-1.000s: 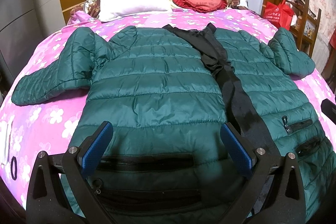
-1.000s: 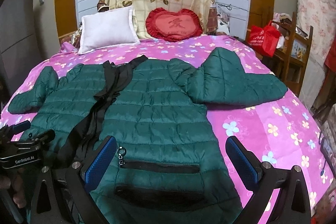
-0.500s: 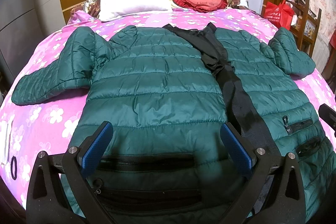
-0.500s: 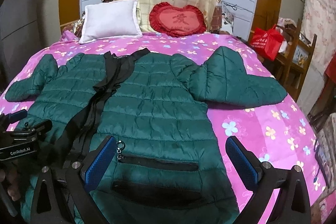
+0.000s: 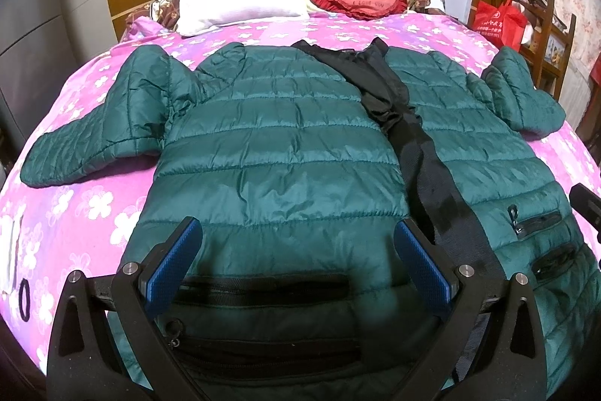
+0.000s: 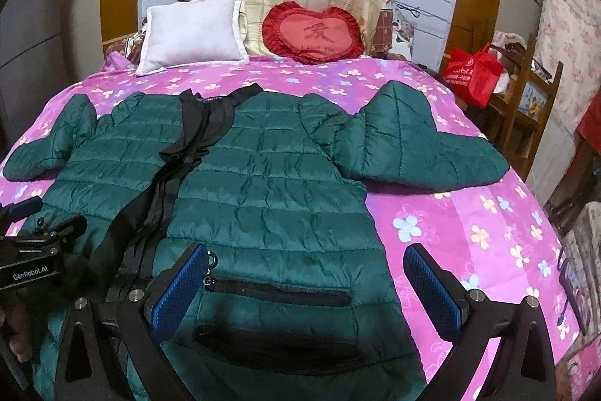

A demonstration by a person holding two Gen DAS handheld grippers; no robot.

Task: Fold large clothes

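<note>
Green jacket (image 5: 285, 153) spread flat, both tongs (image 5: 296, 262) (image 6: 306, 282) (agape) above hem

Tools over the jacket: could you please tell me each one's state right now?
Left tool: open, holding nothing, above the green jacket.
Right tool: open, holding nothing.

Green quilted jacket (image 6: 270, 190) lies front-up on bed (image 6: 469, 220) with pink flowered cover, black lining strip (image 6: 176, 175) running down open front. Both sleeves spread out to sides. Right gripper (image 6: 306, 284) hovers over jacket hem, blue-padded fingers (image 6: 180, 288) wide apart, straddling zip pocket (image 6: 278, 294). Left gripper (image 6: 33, 250) at left edge, over hem. White pillow (image 6: 191, 32) and red heart cushion (image 6: 311, 32) at headboard. Red bag (image 6: 471, 74) beside bed, right.
</note>
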